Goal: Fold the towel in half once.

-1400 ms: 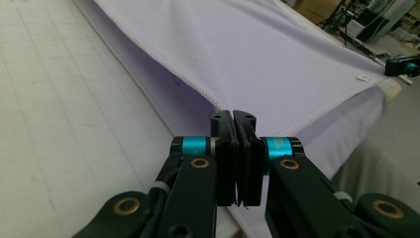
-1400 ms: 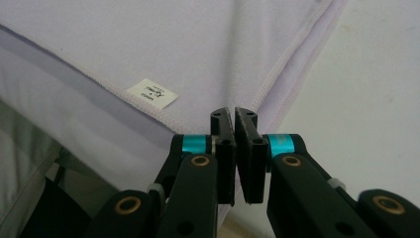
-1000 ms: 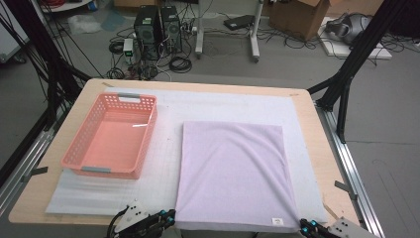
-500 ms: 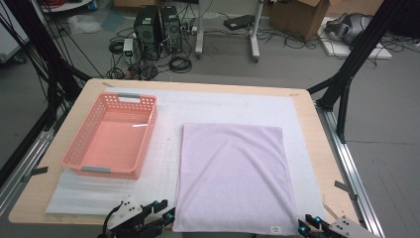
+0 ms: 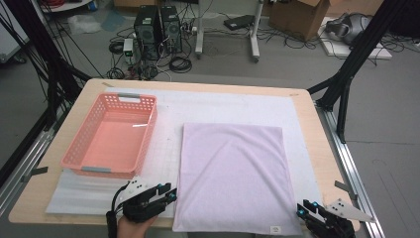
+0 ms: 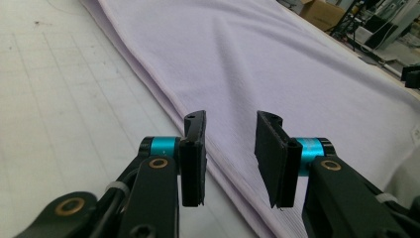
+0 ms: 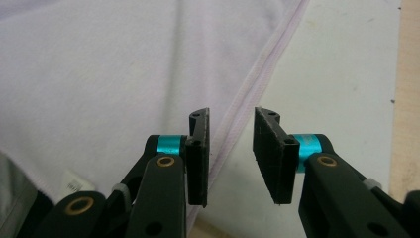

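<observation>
A lilac towel lies folded flat on the white mat. My left gripper is at the towel's near left corner, just off its edge. In the left gripper view the gripper is open over the towel's hem, gripping nothing. My right gripper is at the near right corner. In the right gripper view it is open above the hem of the towel, with no cloth pinched. Both pairs of jaws have just been opening from shut, then closing a little.
A pink plastic basket stands to the left on the mat, with nothing in it. The wooden table edge runs along the right. A small label marks the towel's near right corner. Cables and computers sit on the floor beyond.
Both grippers went from shut to open at the towel's near corners. Each has come a little farther into the high view. The towel lies flat as before.
</observation>
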Demonstrator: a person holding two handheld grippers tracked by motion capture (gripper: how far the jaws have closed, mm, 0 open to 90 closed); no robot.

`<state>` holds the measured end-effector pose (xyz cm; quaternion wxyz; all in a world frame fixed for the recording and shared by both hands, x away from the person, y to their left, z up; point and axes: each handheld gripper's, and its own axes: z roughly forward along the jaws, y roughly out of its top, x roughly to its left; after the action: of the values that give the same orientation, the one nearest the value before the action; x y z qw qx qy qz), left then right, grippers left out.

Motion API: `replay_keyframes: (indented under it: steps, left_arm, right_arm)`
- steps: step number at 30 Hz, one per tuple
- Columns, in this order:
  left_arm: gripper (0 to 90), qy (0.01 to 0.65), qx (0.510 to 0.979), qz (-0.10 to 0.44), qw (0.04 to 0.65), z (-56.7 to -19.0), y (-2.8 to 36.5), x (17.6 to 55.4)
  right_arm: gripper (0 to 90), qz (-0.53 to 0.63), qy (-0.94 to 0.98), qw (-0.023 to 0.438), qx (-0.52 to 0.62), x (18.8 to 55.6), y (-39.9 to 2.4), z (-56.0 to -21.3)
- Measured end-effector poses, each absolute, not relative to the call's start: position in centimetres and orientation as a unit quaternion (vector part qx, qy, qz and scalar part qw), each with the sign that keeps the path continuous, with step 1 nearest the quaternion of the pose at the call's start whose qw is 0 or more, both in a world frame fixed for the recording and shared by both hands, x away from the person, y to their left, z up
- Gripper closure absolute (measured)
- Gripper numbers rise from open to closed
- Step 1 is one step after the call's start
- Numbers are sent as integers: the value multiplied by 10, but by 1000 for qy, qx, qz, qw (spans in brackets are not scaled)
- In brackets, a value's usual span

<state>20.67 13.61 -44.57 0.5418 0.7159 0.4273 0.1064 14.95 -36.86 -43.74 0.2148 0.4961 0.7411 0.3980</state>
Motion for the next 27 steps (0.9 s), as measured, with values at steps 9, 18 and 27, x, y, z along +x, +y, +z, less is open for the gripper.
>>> replay_keyframes:
  steps: [9,18,27]
  left_arm:
    - [657,424,724,98,535,-448,133,248]
    - [594,420,720,108,542,-438,130,272]
    - [625,429,741,98,507,-446,117,305]
  right_arm:
    - [692,398,730,211,514,183,-375,-442]
    - [691,403,729,216,510,215,-372,-439]
    - [694,400,724,218,518,232,-383,-441]
